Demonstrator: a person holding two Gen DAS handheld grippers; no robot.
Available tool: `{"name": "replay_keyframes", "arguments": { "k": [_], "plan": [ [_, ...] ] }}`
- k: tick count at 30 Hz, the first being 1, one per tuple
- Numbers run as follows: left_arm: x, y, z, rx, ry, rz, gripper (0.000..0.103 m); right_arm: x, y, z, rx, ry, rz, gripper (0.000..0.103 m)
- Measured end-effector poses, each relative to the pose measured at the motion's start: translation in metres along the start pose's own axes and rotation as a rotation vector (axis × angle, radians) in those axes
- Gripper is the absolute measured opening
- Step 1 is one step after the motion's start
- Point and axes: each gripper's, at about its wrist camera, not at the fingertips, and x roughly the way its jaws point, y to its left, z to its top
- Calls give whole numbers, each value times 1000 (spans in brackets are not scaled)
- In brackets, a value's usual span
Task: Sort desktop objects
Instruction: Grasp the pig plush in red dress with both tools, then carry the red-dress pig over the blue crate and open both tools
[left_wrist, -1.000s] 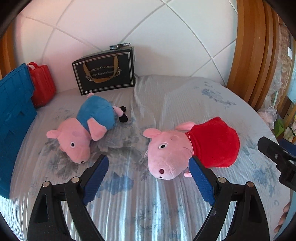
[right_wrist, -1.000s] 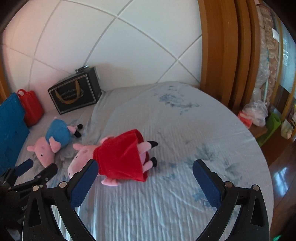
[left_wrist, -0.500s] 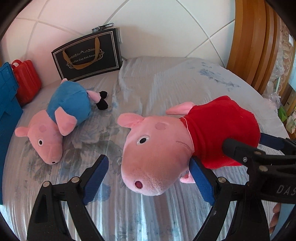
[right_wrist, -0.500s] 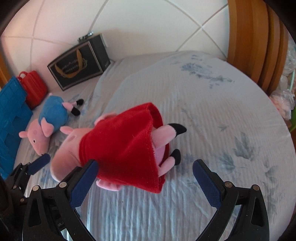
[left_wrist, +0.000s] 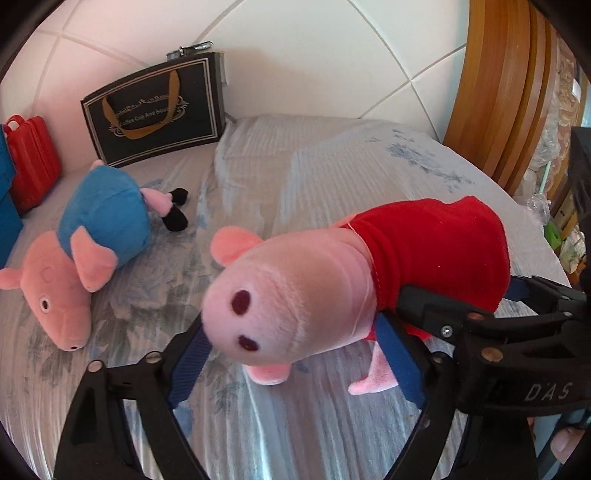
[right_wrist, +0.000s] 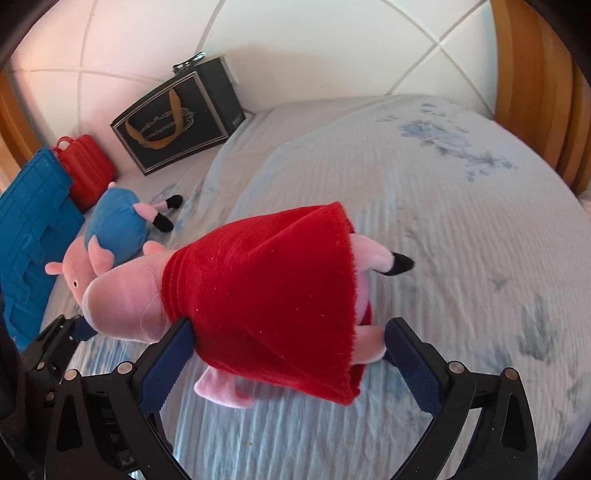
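Note:
A pink pig plush in a red dress (left_wrist: 424, 251) is held up off the bed. My left gripper (left_wrist: 295, 354) is shut on its head, blue pads against both sides of the snout. My right gripper (right_wrist: 288, 332) is shut on its red dress (right_wrist: 266, 288) and lower body; its black foot (right_wrist: 402, 264) sticks out to the right. The right gripper's black frame shows in the left wrist view (left_wrist: 480, 325). A second pig plush in a blue shirt (left_wrist: 99, 225) lies on the bed to the left, also in the right wrist view (right_wrist: 114, 229).
A black gift bag (left_wrist: 155, 110) leans on the white headboard at the back. A red toy suitcase (left_wrist: 31, 158) and a blue case (right_wrist: 29, 229) stand at the left. The bed has a pale floral sheet (right_wrist: 461, 229). A wooden frame (left_wrist: 498, 92) rises at the right.
Both grippers closed in on the red-dress pig and shut on it, left on the head, right on the dress. The pig has risen off the sheet and turned snout-first toward the left camera.

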Motion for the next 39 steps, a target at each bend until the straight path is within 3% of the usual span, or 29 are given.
{"name": "replay_keyframes", "arguments": {
  "k": [1,3,6,17,29,39],
  "plan": [
    [0,-1,1,10,-13,7,80,3,0,1,0,9,6,103],
    [-1,-3,2,23,-33,15,75,3,0,2,4,-3,37,86],
    [-4,-5,5,38,-55,28,67,0,5,3,-12,-23,18,78],
    [-41,0,21,49,-110,51,58,-32,16,16,-28,-61,32,60],
    [-124,22,53,43,-229,117,58,-93,64,41,-93,-156,80,57],
    [-235,81,79,-28,-386,252,58,-158,161,81,-231,-275,180,57]
  ]
}}
